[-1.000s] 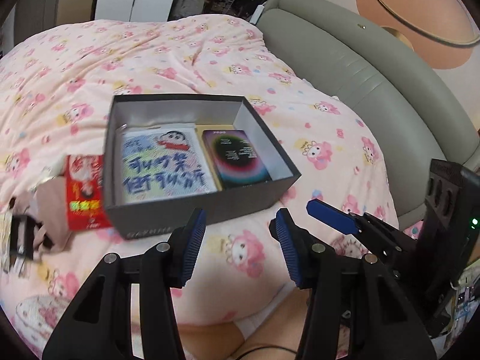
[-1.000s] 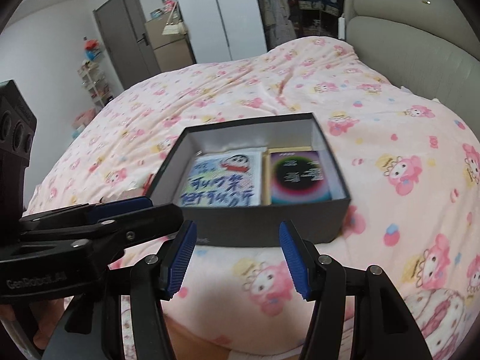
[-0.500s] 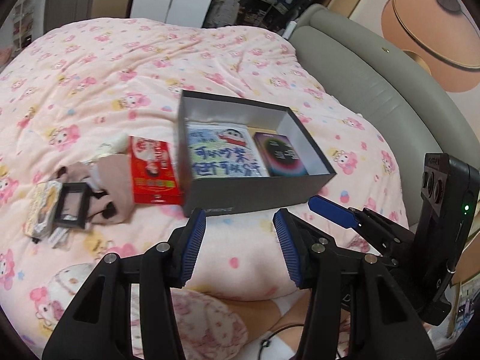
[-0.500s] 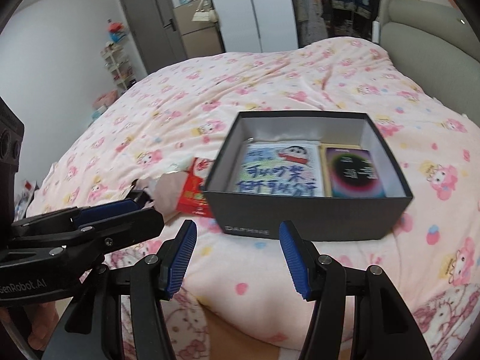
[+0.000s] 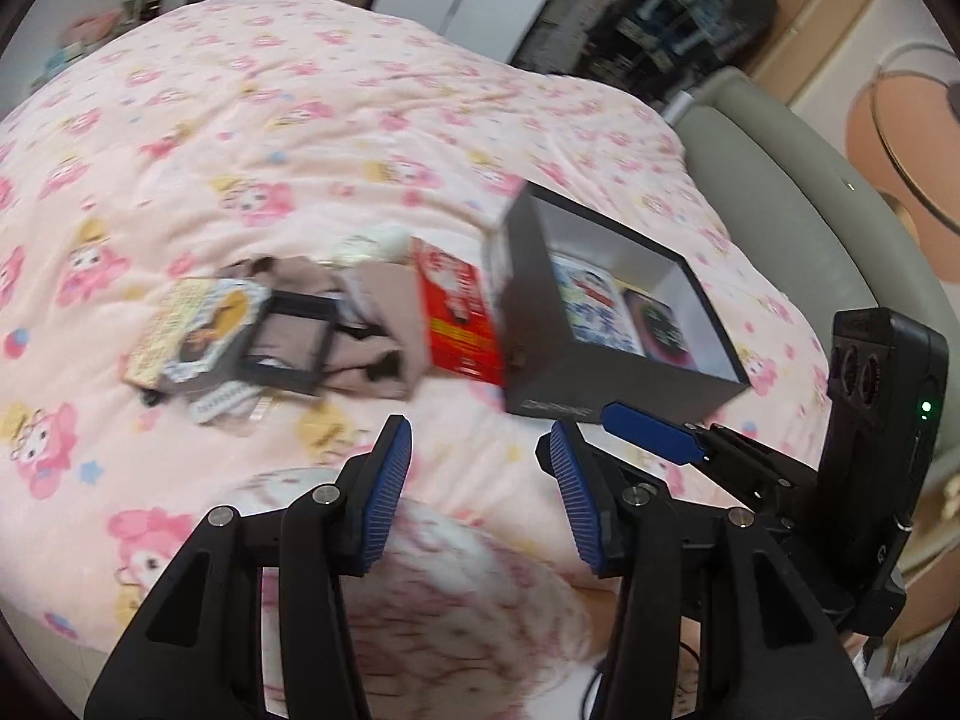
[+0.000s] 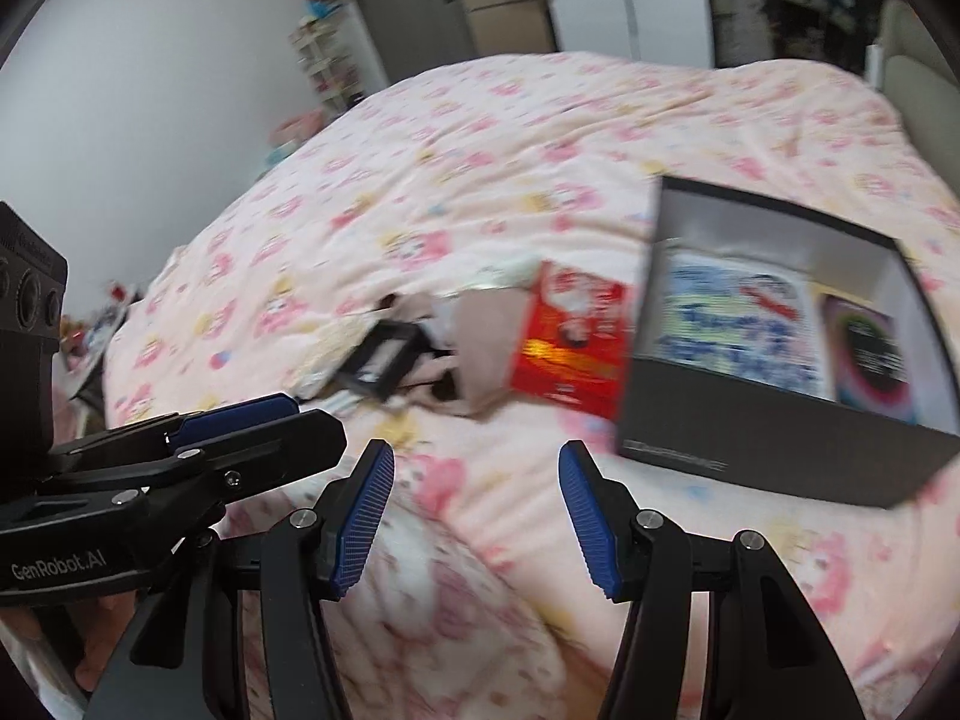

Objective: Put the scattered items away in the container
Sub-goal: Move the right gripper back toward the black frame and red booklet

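Both the left gripper (image 5: pixel 474 492) and right gripper (image 6: pixel 477 516) hover half-open and empty, ready for the clutter beside the box (image 5: pixel 624 384).

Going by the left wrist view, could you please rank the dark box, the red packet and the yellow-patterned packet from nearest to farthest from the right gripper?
Measured from the right gripper, whose blue tip shows at lower right:
1. Dark box, just above the tip, on the right.
2. Red packet, against the box's left wall, mid-frame.
3. Yellow-patterned packet, far left in the scattered pile.
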Available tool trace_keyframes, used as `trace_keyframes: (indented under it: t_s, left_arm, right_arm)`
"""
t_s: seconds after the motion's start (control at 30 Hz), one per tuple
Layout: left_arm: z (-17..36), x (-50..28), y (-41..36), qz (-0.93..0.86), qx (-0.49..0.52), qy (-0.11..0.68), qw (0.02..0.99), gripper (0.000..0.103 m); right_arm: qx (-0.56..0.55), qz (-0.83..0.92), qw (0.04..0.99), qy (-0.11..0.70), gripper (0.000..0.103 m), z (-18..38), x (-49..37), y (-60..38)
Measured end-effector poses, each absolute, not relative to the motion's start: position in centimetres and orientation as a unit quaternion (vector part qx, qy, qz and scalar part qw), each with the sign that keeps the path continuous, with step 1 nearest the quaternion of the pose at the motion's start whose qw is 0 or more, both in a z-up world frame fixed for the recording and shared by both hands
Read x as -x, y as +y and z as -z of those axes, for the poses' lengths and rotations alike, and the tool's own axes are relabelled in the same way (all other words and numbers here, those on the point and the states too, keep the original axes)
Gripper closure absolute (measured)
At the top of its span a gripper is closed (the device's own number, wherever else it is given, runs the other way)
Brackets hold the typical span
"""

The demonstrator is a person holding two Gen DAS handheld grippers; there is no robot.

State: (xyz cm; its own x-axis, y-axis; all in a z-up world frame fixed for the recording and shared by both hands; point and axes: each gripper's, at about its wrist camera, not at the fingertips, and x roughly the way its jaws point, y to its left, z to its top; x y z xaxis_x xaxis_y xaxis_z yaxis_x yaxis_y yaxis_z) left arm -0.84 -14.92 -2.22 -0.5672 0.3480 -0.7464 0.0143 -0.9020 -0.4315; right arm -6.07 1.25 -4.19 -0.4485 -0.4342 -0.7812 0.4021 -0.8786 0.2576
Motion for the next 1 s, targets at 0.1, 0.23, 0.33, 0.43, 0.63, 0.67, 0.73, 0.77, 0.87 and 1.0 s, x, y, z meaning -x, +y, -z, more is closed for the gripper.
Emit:
trace_keyframes:
  t_s: [0.1, 0.23, 0.33, 0.43, 0.63, 0.67, 0.73, 0.77, 0.87, 1.0]
  left_arm:
    - [3.2, 1.0, -17.6, -0.86, 0.459, -0.213, 0.067, 0.054]
    - [5.8, 1.9, -21.7, -0.845, 0.48, -0.235, 0.018, 0.054]
    - [8.2, 3.2, -23.8, -0.831, 0.499, -0.246, -0.002, 0.055]
    - [10.4, 4.3, -25.3, -0.807, 0.52, -0.281, 0.005, 0.055]
    - [12.4, 4.6, -26.4, -0.795, 0.535, -0.288, -0.005, 0.055]
    - [12.6, 4.6, -26.5, -0.794, 0.535, -0.289, -0.007, 0.055]
    - [12.8, 4.6, -26.8, -0.792, 0.536, -0.293, -0.007, 0.055]
    - [12.9, 4.6, -26.8, -0.791, 0.535, -0.296, -0.006, 0.055]
    - [12.7, 4.5, -26.6, -0.791, 0.534, -0.297, -0.003, 0.055]
    - [11.5, 4.4, -25.4, -0.797, 0.532, -0.285, 0.007, 0.055]
  right_arm:
    - [-0.478, 0.841, 0.254, -0.013, 0.049, 5.2, 7.4, -0.6]
    - [-0.513, 0.809, 0.286, -0.031, 0.049, 7.2, 9.7, -2.8]
    - [-0.536, 0.787, 0.302, -0.038, 0.049, 8.9, 11.3, -4.6]
    - [-0.557, 0.772, 0.303, -0.05, 0.049, 10.6, 13.1, -6.3]
    - [-0.582, 0.753, 0.301, -0.057, 0.049, 13.0, 15.5, -8.5]
    - [-0.589, 0.751, 0.293, -0.053, 0.049, 13.6, 16.0, -8.9]
    - [-0.601, 0.742, 0.29, -0.058, 0.049, 14.7, 16.8, -9.4]
    - [-0.606, 0.735, 0.296, -0.07, 0.054, 15.2, 17.1, -9.5]
    - [-0.611, 0.726, 0.3, -0.096, 0.078, 16.0, 17.2, -8.8]
    - [-0.594, 0.737, 0.302, -0.113, 0.091, 14.8, 15.7, -6.7]
